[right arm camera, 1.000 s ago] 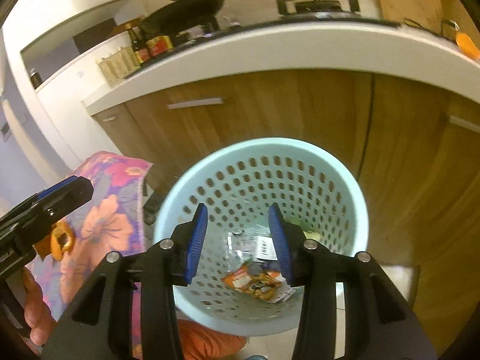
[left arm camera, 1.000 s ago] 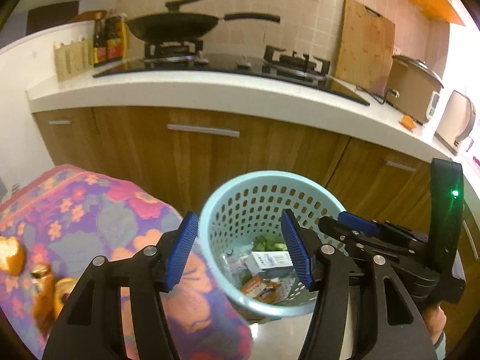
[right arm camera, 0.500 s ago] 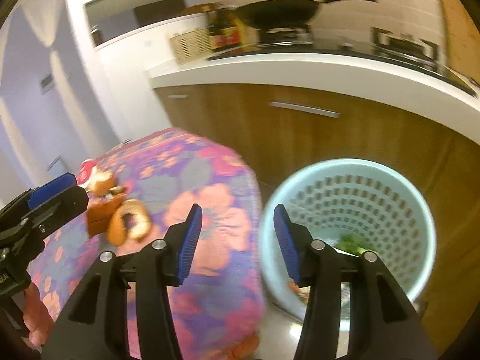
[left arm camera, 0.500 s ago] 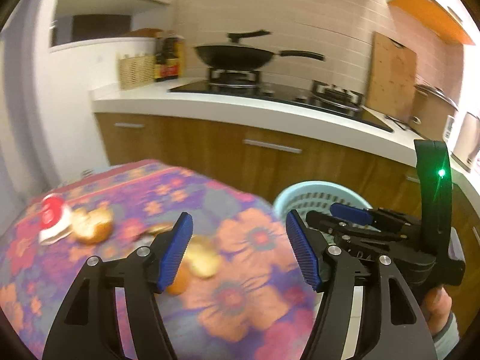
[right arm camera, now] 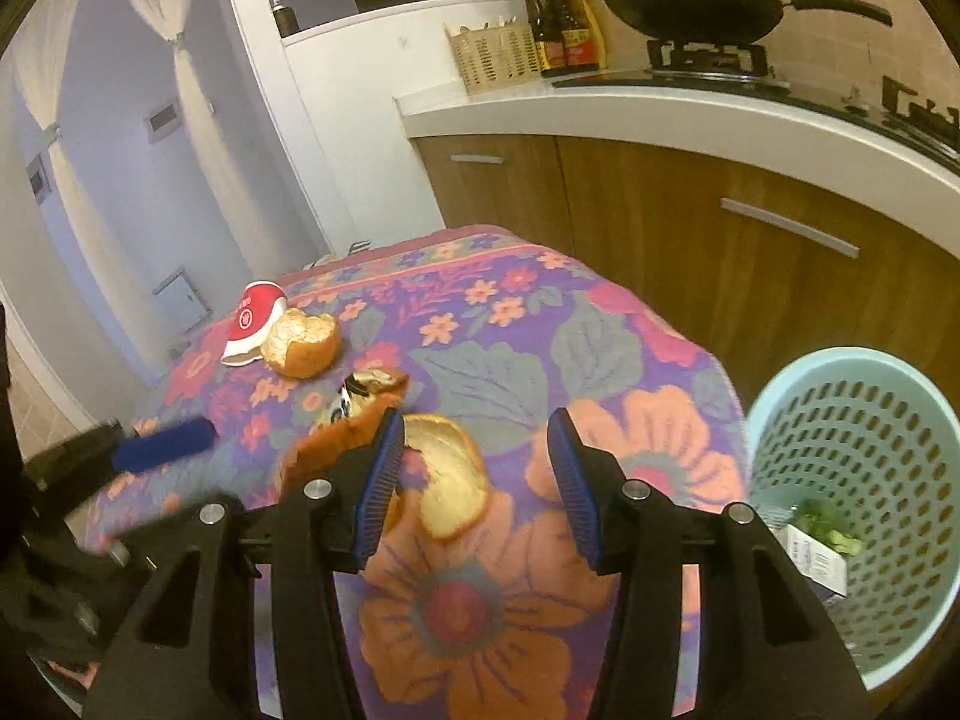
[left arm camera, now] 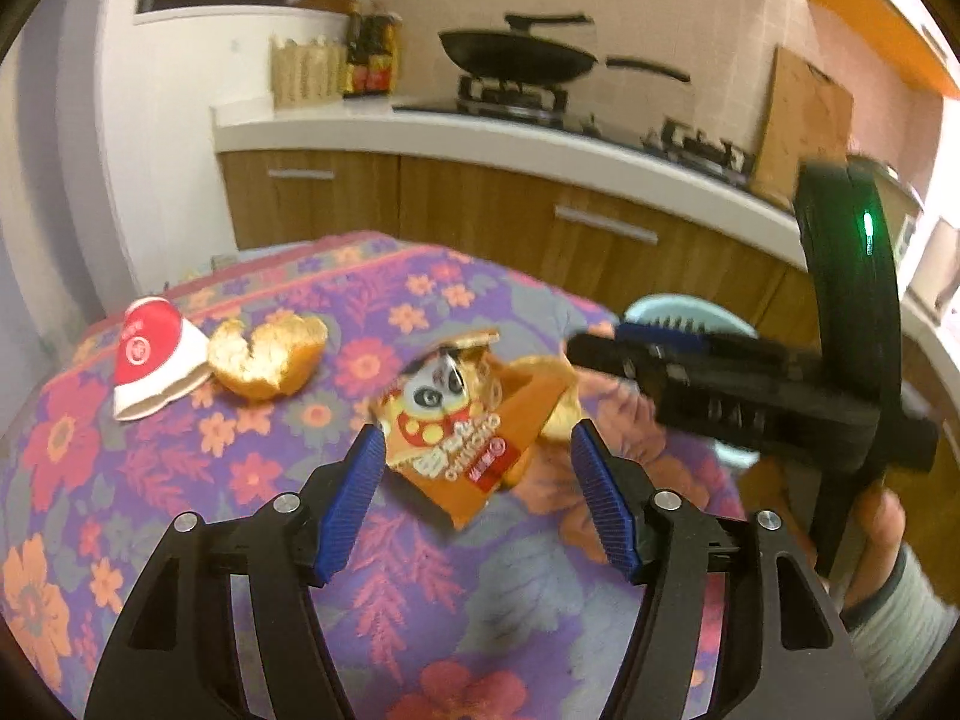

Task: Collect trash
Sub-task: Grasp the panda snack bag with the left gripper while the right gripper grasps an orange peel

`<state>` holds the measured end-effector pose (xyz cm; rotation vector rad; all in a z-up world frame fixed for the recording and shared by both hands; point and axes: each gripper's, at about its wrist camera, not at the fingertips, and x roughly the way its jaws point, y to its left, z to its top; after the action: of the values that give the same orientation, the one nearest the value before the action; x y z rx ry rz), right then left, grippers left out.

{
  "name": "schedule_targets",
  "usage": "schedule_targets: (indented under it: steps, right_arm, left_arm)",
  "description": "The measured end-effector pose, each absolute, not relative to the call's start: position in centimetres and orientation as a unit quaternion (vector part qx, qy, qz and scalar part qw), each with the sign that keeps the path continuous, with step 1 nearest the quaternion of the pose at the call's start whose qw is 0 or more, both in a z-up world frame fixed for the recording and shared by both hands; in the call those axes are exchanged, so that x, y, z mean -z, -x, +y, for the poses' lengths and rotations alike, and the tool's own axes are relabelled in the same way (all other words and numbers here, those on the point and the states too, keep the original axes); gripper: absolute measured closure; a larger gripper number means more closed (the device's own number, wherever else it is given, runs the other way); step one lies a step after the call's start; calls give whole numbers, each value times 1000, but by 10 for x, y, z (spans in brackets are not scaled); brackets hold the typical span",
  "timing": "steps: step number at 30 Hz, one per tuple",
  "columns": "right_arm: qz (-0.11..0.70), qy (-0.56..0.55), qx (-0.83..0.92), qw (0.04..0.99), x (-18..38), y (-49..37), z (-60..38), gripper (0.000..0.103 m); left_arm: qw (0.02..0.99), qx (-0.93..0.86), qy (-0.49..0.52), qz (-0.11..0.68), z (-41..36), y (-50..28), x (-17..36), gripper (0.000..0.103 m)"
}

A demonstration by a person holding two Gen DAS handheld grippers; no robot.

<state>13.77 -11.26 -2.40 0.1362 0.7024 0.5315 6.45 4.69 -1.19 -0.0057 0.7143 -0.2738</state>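
Note:
A floral-clothed table (left arm camera: 180, 480) carries the trash. An orange snack wrapper (left arm camera: 456, 438) with a panda print lies just beyond my left gripper (left arm camera: 477, 480), which is open with its pads clear of it. Further left lie an orange peel (left arm camera: 267, 354) and a crushed red-and-white paper cup (left arm camera: 150, 354). My right gripper (right arm camera: 477, 474) is open above a second orange peel (right arm camera: 450, 480), not touching it. The wrapper (right arm camera: 336, 438) lies to its left, and the cup (right arm camera: 252, 324) and first peel (right arm camera: 303, 348) lie further back. The light-blue trash basket (right arm camera: 870, 450) stands on the floor at the table's right.
Wooden kitchen cabinets (right arm camera: 690, 252) with a white counter run behind the table. On the hob sits a black wok (left arm camera: 516, 57), beside bottles and a wicker holder. The basket holds a carton and greens (right arm camera: 828, 528). A hand (left arm camera: 870, 540) holds the right gripper.
Both grippers have swung left from above the basket to above the table. The basket has slid to the right edge of the views, and the wrapper, peels and cup have come into view.

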Motion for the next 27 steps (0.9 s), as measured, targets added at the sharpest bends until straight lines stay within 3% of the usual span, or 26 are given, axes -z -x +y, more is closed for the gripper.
schedule_targets:
  steps: [5,8,10,12,14,15,22,27]
  right_arm:
    - [356,-70,-256,896,34,-149,-105,57]
    - [357,-78,-260,894,35,-151,-107,57]
    - [361,-79,-262,892,37,-153,-107,57]
    - [362,-77,-262,891,37,-154,-106,57]
    - [361,-72,-263,892,36,-153,-104,51]
    - [361,-66,-261,893,36,-152,-102,48]
    - [369,-9,-256,893,36,-151,-80,28]
    - [383,37,-257,887,40,-150,-61,28]
  left_arm:
    - [919,137,-23,368,42,-77,28,49]
    - [918,130,-24,373,44,-85,34,56]
    - [916,134,-9,377,47,-91,38,66]
    - [916,134,-2,379,49,-94,42,68]
    - [915,133,7,382,51,-97,46,81]
    - [914,135,20,381,54,-97,48,94]
    - [923,128,90,352,81,-92,43,99]
    - [926,130,138,327,99,-86,39,101]
